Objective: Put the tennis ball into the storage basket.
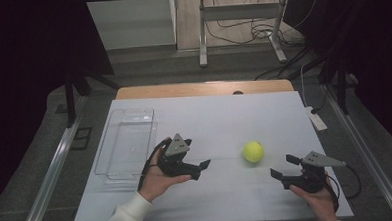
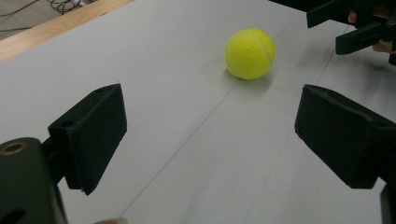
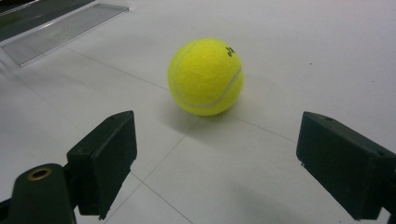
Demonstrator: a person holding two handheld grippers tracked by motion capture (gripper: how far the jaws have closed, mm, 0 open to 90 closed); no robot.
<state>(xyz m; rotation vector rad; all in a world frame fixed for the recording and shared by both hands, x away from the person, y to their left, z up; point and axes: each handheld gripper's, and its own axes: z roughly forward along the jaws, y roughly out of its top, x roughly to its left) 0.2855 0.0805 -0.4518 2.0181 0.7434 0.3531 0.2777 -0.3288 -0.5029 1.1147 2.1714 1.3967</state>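
A yellow tennis ball (image 1: pixel 253 151) rests on the white table sheet (image 1: pixel 214 119), between the two grippers. My left gripper (image 1: pixel 200 169) is held to the ball's left, pointing at it, open and empty. My right gripper (image 1: pixel 284 167) sits to the ball's lower right, also open and empty. In the left gripper view the ball (image 2: pixel 249 54) lies ahead beyond the spread jaws, with the right gripper (image 2: pixel 345 29) farther off at the top right. In the right gripper view the ball (image 3: pixel 206 77) is close ahead, centred between the wide jaws.
A clear plastic tray (image 1: pixel 126 143) lies empty at the left of the sheet, and its edge (image 3: pixel 60 25) appears at the top left of the right gripper view. A wooden table edge (image 1: pixel 203 88) runs along the back. Cables and a metal stand are on the floor beyond.
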